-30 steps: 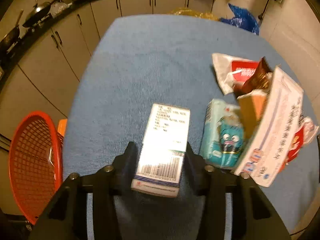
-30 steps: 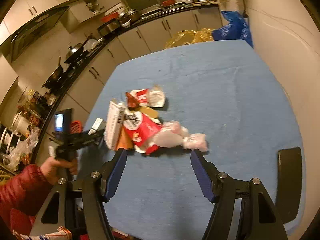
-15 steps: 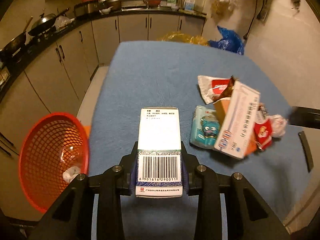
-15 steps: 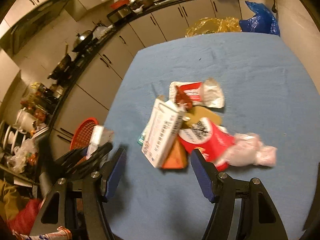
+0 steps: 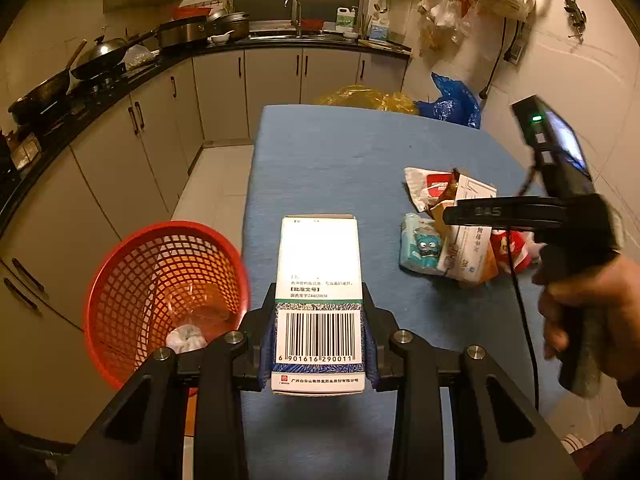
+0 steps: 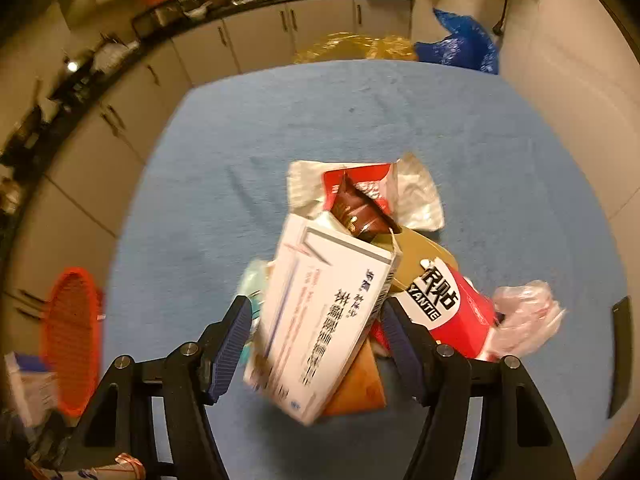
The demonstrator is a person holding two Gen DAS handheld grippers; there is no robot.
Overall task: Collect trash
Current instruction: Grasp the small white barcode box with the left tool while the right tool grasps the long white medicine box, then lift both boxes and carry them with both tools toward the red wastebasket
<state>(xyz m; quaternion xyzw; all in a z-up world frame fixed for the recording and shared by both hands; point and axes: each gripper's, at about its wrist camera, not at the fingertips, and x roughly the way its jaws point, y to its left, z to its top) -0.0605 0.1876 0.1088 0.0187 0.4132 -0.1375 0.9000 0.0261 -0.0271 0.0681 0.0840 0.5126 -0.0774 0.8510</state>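
Note:
My left gripper (image 5: 319,340) is shut on a white medicine box with a barcode (image 5: 319,280), held above the blue table's left side. The red mesh basket (image 5: 160,292) stands on the floor just left of it, with a white wad inside. My right gripper (image 6: 316,344) is open, its jaws either side of a larger white carton (image 6: 320,320) in the trash pile. The pile also holds a red Yantie pack (image 6: 444,312), a brown wrapper (image 6: 356,210), a red-and-white wrapper (image 6: 364,184) and a teal packet (image 5: 420,246). The right gripper also shows in the left wrist view (image 5: 500,212).
The blue table (image 5: 340,152) has its left edge beside the basket (image 6: 72,340). Kitchen cabinets (image 5: 120,152) run along the left and back. Yellow (image 5: 364,98) and blue (image 5: 456,100) bags lie beyond the far edge. A wall is at the right.
My left gripper closed on the medicine box and lifted it back from the table. My right gripper moved forward to the trash pile and now straddles the large white carton.

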